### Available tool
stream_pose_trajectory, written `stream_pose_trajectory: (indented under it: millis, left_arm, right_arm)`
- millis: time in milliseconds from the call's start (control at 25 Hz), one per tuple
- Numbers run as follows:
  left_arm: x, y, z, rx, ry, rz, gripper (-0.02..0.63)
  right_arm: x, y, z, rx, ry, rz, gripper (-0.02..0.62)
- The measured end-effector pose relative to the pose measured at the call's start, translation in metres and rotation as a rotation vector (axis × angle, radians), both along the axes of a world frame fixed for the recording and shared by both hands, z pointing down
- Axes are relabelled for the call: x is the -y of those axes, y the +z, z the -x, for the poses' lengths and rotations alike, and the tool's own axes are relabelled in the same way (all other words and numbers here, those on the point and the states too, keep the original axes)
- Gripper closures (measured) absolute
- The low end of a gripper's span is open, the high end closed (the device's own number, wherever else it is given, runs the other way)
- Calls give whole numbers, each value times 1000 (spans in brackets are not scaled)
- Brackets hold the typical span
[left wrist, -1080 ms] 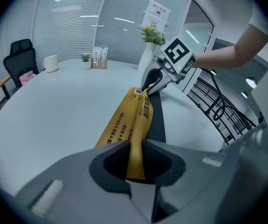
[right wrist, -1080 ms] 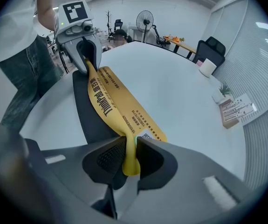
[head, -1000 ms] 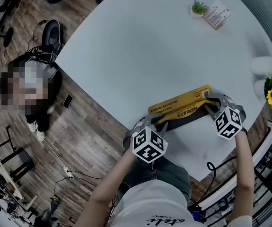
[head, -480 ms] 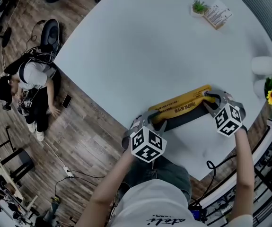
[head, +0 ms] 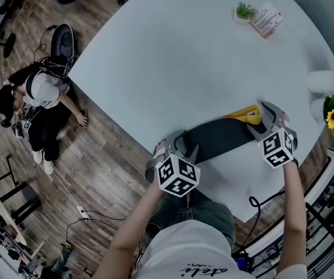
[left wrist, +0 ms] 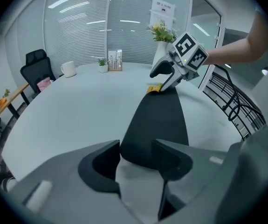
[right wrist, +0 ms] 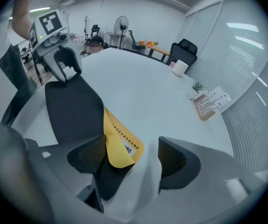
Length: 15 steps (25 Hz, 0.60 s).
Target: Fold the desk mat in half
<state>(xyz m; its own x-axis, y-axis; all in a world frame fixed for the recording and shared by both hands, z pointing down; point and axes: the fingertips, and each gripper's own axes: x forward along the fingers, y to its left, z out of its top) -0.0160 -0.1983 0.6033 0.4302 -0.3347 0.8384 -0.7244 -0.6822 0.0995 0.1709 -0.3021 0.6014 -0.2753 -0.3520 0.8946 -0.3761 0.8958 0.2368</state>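
Desk mat [head: 216, 138] is seen folded, black face up, at near edge of white table [head: 172, 57]. Yellow underside [right wrist: 120, 141] is mostly hidden; one right-end corner is curled up. Left gripper [left wrist: 137, 154] and right gripper [right wrist: 133, 151] are held spread, gripping nothing.

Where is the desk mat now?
Head view: the desk mat lies black side up near the table's edge, between the left gripper and right gripper.
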Motion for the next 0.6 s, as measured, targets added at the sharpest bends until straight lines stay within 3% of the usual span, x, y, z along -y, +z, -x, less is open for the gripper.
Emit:
stream_pose_trajectory:
  millis: [280,600]
  left_arm:
    - [6,-17,9,-47,-74,-43,396]
    - [45,-65,26,-125,-193,-164,396]
  right_arm:
    - [6,-30,4,90,145,-90,207]
    - [21,-109,17,337,349,-273,279]
